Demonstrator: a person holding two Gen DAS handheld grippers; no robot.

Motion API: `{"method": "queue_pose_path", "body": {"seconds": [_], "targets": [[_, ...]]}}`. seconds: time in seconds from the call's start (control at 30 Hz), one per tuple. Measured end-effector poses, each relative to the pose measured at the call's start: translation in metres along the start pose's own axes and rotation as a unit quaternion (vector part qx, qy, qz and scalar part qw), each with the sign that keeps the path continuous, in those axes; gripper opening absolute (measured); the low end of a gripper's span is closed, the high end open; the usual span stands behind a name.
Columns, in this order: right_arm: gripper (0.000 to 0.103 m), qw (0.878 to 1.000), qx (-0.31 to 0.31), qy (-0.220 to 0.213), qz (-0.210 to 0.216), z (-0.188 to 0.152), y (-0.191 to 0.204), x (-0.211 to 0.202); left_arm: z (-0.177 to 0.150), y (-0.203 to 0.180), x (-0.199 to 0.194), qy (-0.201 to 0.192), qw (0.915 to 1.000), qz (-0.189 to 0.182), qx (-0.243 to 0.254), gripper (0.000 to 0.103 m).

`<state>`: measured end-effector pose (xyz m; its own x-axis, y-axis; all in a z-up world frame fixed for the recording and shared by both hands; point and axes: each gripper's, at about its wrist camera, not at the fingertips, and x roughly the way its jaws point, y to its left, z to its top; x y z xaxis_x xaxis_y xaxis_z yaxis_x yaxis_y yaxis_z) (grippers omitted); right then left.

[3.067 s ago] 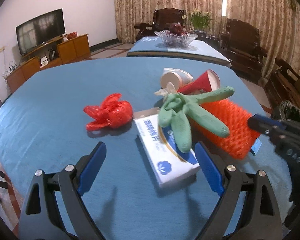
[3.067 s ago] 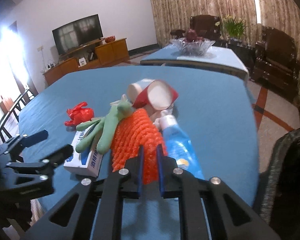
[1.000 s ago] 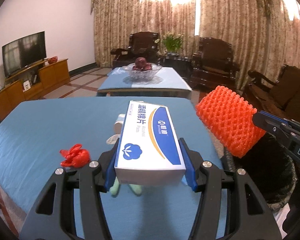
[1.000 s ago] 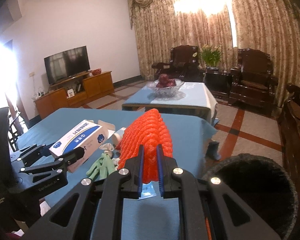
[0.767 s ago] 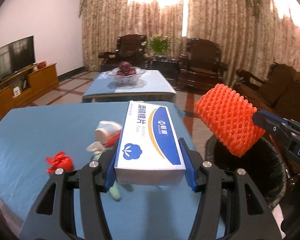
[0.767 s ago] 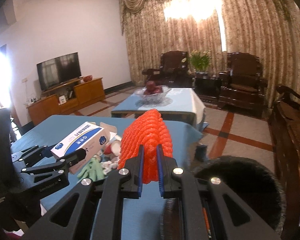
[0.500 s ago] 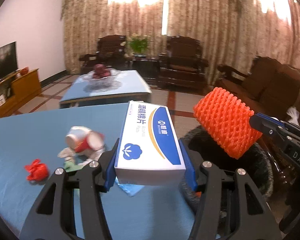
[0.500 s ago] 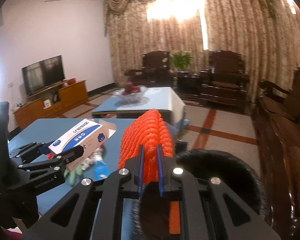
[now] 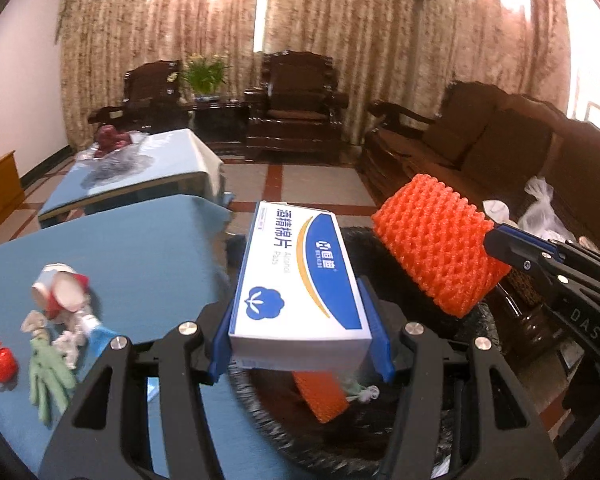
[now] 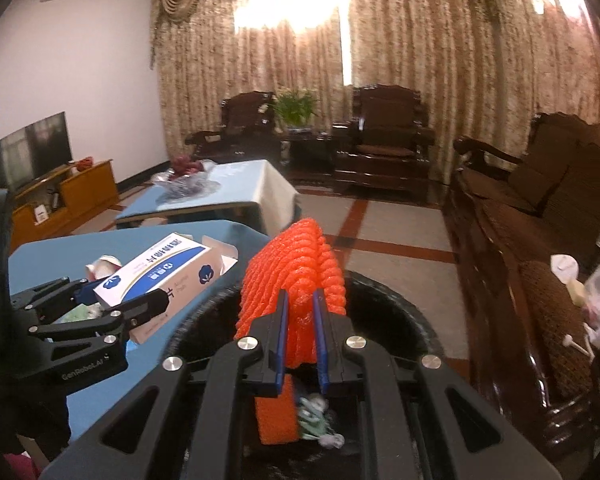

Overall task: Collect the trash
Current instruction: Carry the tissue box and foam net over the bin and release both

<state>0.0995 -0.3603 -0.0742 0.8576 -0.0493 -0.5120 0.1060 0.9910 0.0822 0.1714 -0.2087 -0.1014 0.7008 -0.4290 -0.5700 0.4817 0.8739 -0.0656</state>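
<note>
I am holding both loads over the bin [image 10: 400, 304], the black round basket beside the blue table [image 9: 148, 256], and the step in hand, as I judge it, is the drop. My right gripper [image 10: 300, 344] is pinching the orange net [image 10: 296, 276] narrowly between its blue pads, and the net is hanging right above the bin's mouth. Inside the bin, below the pads, an orange block [image 10: 276, 416] and some pale green scraps are already lying, so this landmark is the right one.

My left gripper [image 9: 300, 344] is clamping the box [image 9: 300, 276] by its long sides, jaws set to the box's width. From the right wrist view the box is sitting over the bin's table-side rim rather than over its centre, so I am planning to carry it further in over the mouth before I let go; dropped here, I think it could catch the rim and tip back onto the table.

For the net I am thinking of spreading the pads fully, since the mesh may cling to them.

Beyond the bin, on the table, more trash is waiting: a green glove [image 9: 48, 376], a red bag [image 9: 0, 364], and a red-and-white cup [image 9: 60, 292].
</note>
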Motion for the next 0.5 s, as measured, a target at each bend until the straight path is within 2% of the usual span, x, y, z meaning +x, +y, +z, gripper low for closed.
{"method": "queue_pose_path", "body": {"seconds": [0.13,0.23,0.3,0.33,0.4,0.47,0.5], "targets": [[0.012,1.000,0.010,0.009,-0.010,-0.007,-0.013,0.005,-0.002,-0.011,0.019,0.015,0.9998,-0.015,0.006,0.054],[0.019,1.000,0.011,0.016,-0.023,-0.010,-0.019,0.010,-0.002,-0.014,0.028,0.022,0.9994,-0.025,0.008,0.056],[0.040,0.999,0.017,0.019,-0.029,-0.015,-0.025,0.010,-0.001,-0.016,0.030,0.025,0.9992,-0.031,0.004,0.073],[0.047,0.999,0.019,0.017,-0.035,-0.016,-0.026,0.009,-0.001,-0.014,0.028,0.022,0.9993,-0.030,0.001,0.074],[0.068,0.999,0.023,0.014,-0.044,-0.018,-0.028,0.007,-0.001,-0.012,0.025,0.016,0.9994,-0.030,0.000,0.079],[0.085,0.998,0.026,0.006,-0.056,-0.019,-0.028,0.003,-0.002,-0.006,0.020,0.012,0.9996,-0.024,-0.002,0.081],[0.090,0.998,0.028,0.001,-0.057,-0.020,-0.027,-0.001,-0.002,-0.002,0.017,0.009,0.9997,-0.021,-0.004,0.083]]}}
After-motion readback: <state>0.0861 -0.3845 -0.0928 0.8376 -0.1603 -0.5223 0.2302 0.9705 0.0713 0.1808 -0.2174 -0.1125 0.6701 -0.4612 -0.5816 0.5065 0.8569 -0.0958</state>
